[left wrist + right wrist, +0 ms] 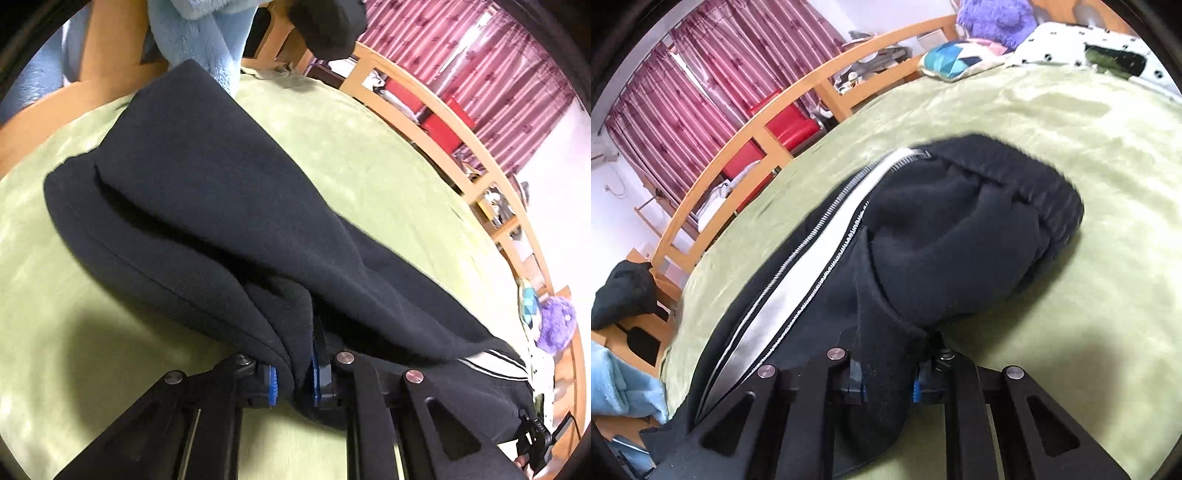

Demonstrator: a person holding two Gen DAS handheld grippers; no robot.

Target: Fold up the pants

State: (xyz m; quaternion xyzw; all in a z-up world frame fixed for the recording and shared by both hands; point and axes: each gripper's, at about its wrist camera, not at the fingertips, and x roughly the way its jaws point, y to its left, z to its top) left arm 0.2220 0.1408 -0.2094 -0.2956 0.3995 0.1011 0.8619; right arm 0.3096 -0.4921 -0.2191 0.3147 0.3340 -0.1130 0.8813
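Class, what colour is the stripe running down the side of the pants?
White, edged with thin black-and-white lines, on black pants; the stripe shows best in the right wrist view.

Black pants (960,236) bury both grippers' fingertips — their far waistband edge blurs against the bedspread (1071,147).

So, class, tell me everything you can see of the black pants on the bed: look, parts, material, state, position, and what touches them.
The black pants look like thick, soft fleece. A white side stripe edged with zigzag stitching runs along one leg, and a gathered elastic waistband shows at one end. They lie bunched and partly folded on the green blanket. The left gripper and right gripper each pinch a fold of cloth between blue-padded fingers.
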